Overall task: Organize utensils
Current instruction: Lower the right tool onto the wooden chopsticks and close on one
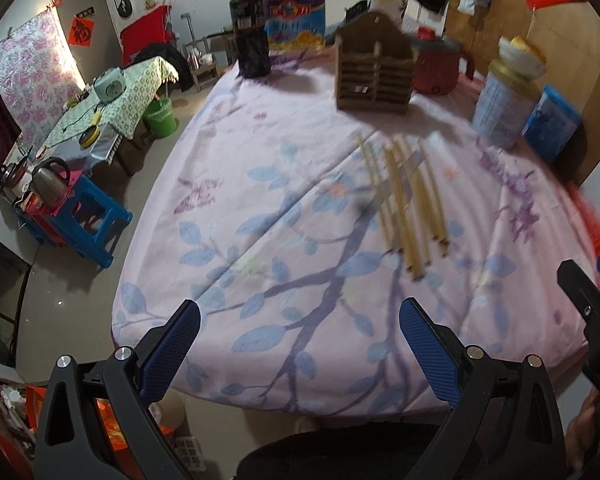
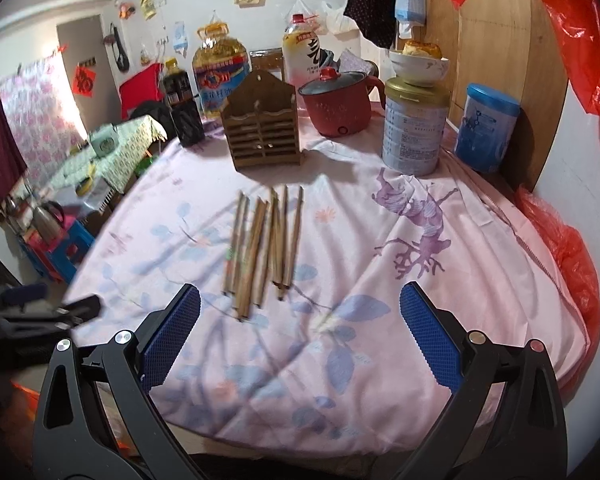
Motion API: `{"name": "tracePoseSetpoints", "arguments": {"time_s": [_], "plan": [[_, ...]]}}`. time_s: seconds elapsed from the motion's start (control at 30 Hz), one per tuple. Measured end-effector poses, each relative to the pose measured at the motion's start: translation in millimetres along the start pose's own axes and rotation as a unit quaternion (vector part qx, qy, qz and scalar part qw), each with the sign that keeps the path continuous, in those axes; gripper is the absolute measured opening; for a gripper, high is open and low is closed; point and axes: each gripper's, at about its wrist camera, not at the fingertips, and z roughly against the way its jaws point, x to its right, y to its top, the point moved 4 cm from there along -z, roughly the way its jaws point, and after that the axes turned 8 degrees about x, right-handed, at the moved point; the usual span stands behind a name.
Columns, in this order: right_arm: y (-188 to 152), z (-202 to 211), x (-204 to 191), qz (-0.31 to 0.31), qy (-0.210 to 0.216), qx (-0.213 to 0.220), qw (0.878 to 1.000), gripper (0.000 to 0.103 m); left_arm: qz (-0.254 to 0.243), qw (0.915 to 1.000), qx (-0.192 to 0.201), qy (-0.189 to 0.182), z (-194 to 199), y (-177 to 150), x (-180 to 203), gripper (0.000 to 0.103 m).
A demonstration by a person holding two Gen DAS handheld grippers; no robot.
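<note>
Chopsticks (image 2: 262, 248) loose on tablecloth (image 2: 380, 280), outside wooden holder (image 2: 265, 128); left gripper (image 1: 300, 348), right gripper (image 2: 300, 336) both spread, empty.

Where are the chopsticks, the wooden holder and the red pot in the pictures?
chopsticks (image 2: 260, 248): right wrist view, middle of the bundle.
wooden holder (image 2: 265, 128): right wrist view, slatted front.
red pot (image 2: 336, 110): right wrist view, front of its body.

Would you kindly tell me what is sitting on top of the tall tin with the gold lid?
A white bowl rests on the tin, holding something yellowish; the bowl's rim hides the rest of its contents.
</note>
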Motion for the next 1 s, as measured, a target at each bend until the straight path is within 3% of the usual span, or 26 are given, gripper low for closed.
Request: {"name": "tracePoseSetpoints", "arguments": {"time_s": [0.13, 0.23, 0.3, 0.43, 0.6, 0.7, 0.87, 1.0], "plan": [[-26.2, -41.7, 2.1, 0.045, 0.029, -0.044, 0.998, 0.093, 0.015, 0.9988, -0.042, 0.021, -27.8, -17.9, -8.8, 0.097], [-33.2, -72.2, 1.6, 0.051, 0.076, -0.071, 0.993, 0.079, 0.031, 0.9972, -0.06, 0.033, -40.3, -21.0, -9.4, 0.097], [-27.2, -95.7, 5.1, 0.044, 0.109, -0.091, 0.989, 0.064, 0.041, 0.9958, -0.07, 0.043, -45.2, -18.6, -7.9, 0.097], [-14.7, -131.3, 10.7, 0.059, 0.128, -0.099, 0.985, 0.06, 0.069, 0.9915, -0.082, 0.073, -49.5, -12.4, -3.2, 0.097], [-23.2, -168.5, 11.5, 0.066, 0.147, -0.139, 0.977, 0.05, 0.088, 0.9869, -0.1, 0.09, -56.8, -12.6, 1.3, 0.097], [-25.0, -174.0, 7.1, 0.085, 0.146, -0.136, 0.976, 0.05, 0.091, 0.9863, -0.113, 0.08, -68.9, -8.7, 3.3, 0.097], [-18.6, -184.4, 0.3, 0.077, 0.137, -0.13, 0.979, 0.05, 0.032, 0.991, -0.117, 0.057, -94.4, 8.3, 18.6, 0.097], [-12.6, -188.4, 9.6, 0.079, 0.081, -0.106, 0.988, 0.032, -0.011, 0.9935, -0.109, 0.032, -114.8, 25.0, 27.0, 0.097]]}}
